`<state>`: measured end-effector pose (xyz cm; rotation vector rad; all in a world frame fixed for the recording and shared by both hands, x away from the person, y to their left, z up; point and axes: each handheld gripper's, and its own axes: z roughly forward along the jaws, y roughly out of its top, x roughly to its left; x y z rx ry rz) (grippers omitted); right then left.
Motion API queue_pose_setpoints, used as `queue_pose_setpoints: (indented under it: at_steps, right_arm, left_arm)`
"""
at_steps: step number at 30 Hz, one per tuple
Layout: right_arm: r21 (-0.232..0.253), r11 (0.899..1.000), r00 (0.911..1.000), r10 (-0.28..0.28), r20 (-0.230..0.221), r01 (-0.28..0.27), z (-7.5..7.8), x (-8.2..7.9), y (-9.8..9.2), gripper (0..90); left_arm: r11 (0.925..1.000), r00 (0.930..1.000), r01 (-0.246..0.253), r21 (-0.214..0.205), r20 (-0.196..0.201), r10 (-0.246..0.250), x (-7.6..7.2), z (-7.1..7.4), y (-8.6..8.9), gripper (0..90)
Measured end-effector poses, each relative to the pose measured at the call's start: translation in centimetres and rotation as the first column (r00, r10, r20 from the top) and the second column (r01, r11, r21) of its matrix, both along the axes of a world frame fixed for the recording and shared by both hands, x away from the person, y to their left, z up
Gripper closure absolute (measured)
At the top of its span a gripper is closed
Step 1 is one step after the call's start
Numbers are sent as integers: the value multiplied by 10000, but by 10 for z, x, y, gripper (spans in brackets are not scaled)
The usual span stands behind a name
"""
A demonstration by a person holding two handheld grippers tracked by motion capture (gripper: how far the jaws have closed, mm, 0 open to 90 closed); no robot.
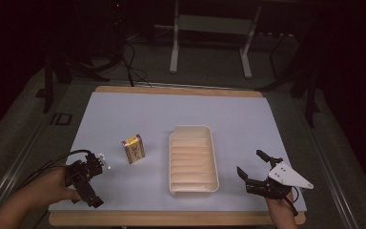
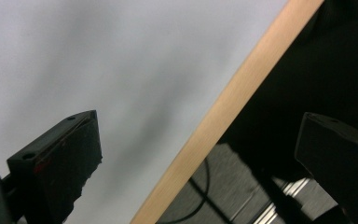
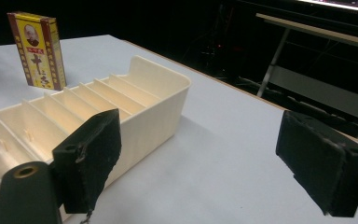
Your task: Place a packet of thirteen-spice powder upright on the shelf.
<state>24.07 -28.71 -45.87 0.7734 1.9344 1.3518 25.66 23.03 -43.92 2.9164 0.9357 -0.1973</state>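
Table [image 1: 124,109] (white-topped): tray [image 1: 193,191], box [image 1: 134,149]

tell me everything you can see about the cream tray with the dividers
The cream tray is a long rectangular bin with rounded corners, apparently matte plastic. Thin cross ribs split its inside into a row of narrow slots, all empty. It sits flat and upright on the pale sheet covering the table, its long side running away from the person, near the middle. The yellow box stands apart on its left; the right tongs hover open to its right. Nothing touches it but the sheet.
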Motion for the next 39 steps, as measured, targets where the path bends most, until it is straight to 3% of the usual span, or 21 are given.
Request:
queue_pose_setpoints:
  at_steps: [10,17,27,32,39]
  right_arm:
    - [-25,10000,10000,70,-22,-70,0,0,1,141]
    - [-45,9999,9999,151,-38,-151,-1,0,2,141]
    - [-46,9997,9997,231,-21,-232,0,-1,3,141]
    - [-90,9995,9996,296,-35,-297,-1,-1,3,142]
    - [-112,9991,9992,406,11,-406,-1,-1,4,142]
  left_arm:
    - [9999,10000,-68,77,-20,69,9,4,-8,8]
    - [9996,9997,-177,-232,148,181,18,16,-14,8]
    - [9991,9981,283,-327,555,-264,34,33,-21,8]
    - [9976,9971,524,-446,571,-498,43,39,-24,8]
    - [9983,9958,392,-427,839,-355,57,47,-28,8]
